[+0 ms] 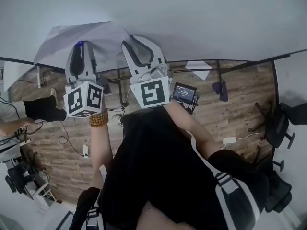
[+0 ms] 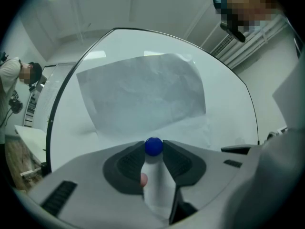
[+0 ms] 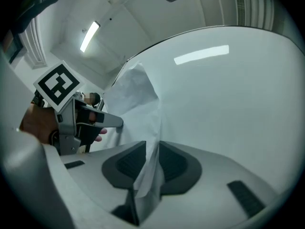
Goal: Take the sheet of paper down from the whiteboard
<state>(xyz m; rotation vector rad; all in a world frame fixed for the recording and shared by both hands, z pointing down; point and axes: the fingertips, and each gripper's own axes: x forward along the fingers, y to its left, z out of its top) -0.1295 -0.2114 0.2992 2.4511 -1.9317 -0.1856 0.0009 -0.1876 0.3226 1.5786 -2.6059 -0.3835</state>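
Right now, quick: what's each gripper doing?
Left gripper: jaws closed on a round blue-tipped white piece.
Right gripper: jaws closed on the white paper sheet.

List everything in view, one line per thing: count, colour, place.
whiteboard: one, white, upright ahead
sheet of paper: one, white, on the whiteboard, one edge in the right gripper
magnet: one, blue, round, between the left gripper jaw tips
office chair: one, black, head view's right
small screen: one, dark, beside the right gripper
other person: one, left edge
bead bracelet: one, brown, left wrist
left gripper: one, grey, shut on the magnet
right gripper: one, grey, shut on the sheet of paper
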